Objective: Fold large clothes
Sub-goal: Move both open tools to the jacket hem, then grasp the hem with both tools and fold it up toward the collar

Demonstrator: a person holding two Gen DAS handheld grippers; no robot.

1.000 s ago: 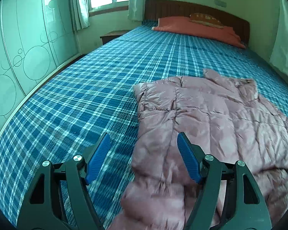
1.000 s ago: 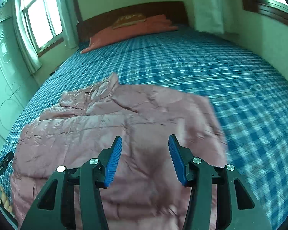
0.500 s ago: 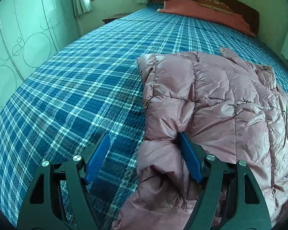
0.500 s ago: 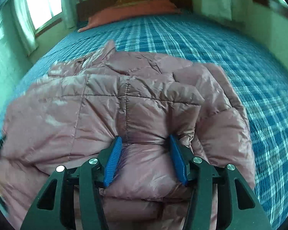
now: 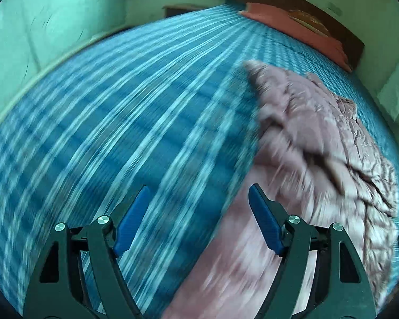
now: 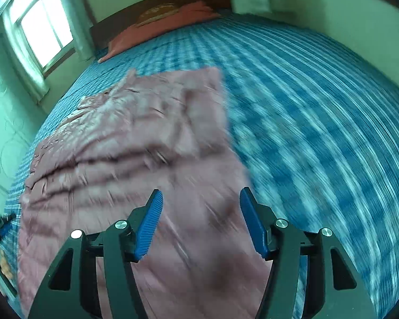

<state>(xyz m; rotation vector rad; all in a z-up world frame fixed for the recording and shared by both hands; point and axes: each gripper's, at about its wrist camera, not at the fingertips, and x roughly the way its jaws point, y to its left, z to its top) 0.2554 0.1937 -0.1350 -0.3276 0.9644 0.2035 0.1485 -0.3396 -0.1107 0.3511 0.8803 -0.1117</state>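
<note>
The bed (image 5: 119,122) fills both views, its blue checked cover streaked with motion blur, which half a second ago was sharp; both cameras are now swinging fast. The pink padded jacket (image 6: 135,143), the thing to be folded, lies spread on the cover: in the right wrist view it runs from 6 o'clock up toward 11 o'clock, in the left wrist view (image 5: 319,138) from 5 o'clock up to 1 o'clock.

Half a second ago each tool sat low with a bunched edge of the jacket between its blue pads. Now the left gripper (image 5: 198,220) has its pads wide apart over bare cover, only the right-hand one against the jacket's edge, and the right gripper (image 6: 200,223) has its pads apart above flat fabric, nothing clamped. My reading is that the hem has been let go or missed, so this fold step is not yet made.

At 12 to 1 o'clock lies the red pillow (image 5: 300,29).

The blur hides the seams near the pads, so I cannot tell whether either tool touches the cloth. The jacket's near end is cut off at the bottom of both views. At 9 o'clock in the right wrist view a dark shape and some fingers (image 6: 2,264) are just visible
</note>
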